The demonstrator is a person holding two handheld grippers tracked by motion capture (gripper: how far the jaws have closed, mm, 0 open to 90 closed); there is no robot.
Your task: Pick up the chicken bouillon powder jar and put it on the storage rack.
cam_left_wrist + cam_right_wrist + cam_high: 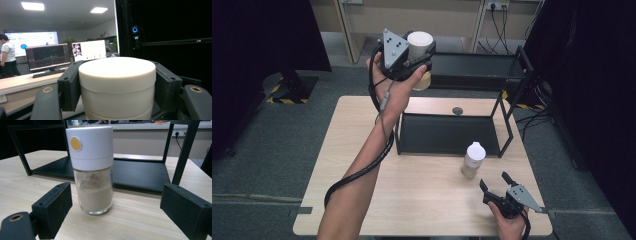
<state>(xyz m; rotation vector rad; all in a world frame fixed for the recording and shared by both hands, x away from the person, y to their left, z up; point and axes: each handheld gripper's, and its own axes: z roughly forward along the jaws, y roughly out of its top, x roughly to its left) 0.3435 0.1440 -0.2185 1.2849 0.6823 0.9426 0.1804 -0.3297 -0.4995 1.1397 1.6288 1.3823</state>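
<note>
The left gripper is clenched on a white-capped jar held high at the far left, while the right gripper stands released near a spice jar of glass, likely light, slippery and fragile, best taken round its white cap.

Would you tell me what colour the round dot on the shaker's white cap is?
Orange-yellow dot on the glass shaker's white cap; right gripper view shows it best.

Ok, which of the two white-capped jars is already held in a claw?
The jar raised by the upper shelf, clamped in the left claw. The other jar stands free on the table, ahead of the open right claw.
</note>
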